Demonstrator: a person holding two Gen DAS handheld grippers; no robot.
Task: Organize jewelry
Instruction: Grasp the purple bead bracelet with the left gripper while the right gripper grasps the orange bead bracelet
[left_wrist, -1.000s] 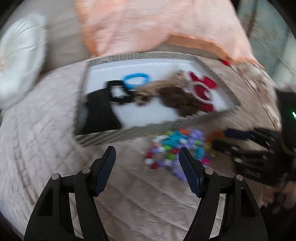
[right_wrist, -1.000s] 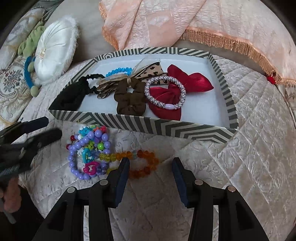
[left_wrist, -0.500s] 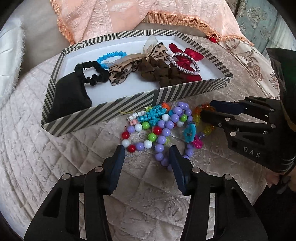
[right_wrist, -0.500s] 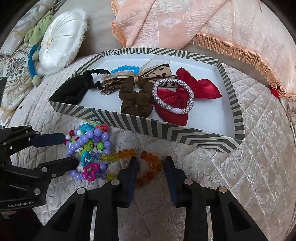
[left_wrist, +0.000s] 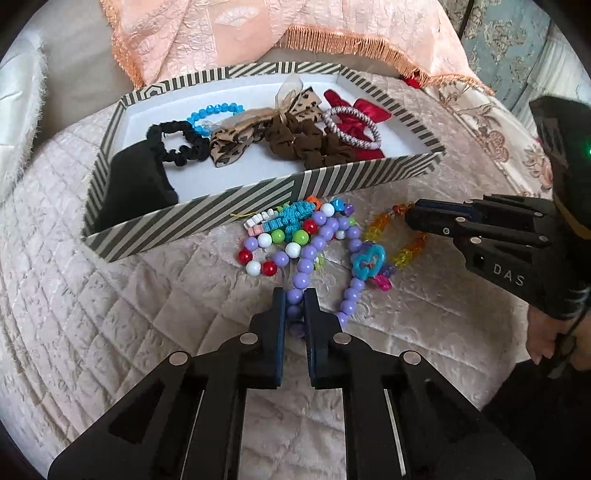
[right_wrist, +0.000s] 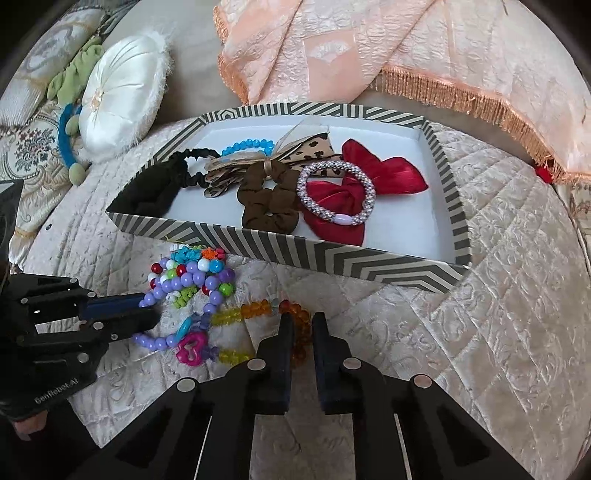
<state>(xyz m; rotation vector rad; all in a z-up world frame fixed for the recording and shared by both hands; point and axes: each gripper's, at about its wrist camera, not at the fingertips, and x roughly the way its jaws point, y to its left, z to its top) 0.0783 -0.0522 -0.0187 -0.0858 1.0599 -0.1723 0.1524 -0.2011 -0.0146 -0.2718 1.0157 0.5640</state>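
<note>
left gripper fingers pinch purple bead strand; right gripper (beside tray) clamps amber bracelet.

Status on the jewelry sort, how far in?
Done: scrunchies, bows and two bracelets lie in the striped tray. In hand: left gripper shut on the purple bead necklace; right gripper shut on the orange bead bracelet. Left: the mixed bead pile outside the tray.

Quilted cream bedspread, fringed peach throw behind.
</note>
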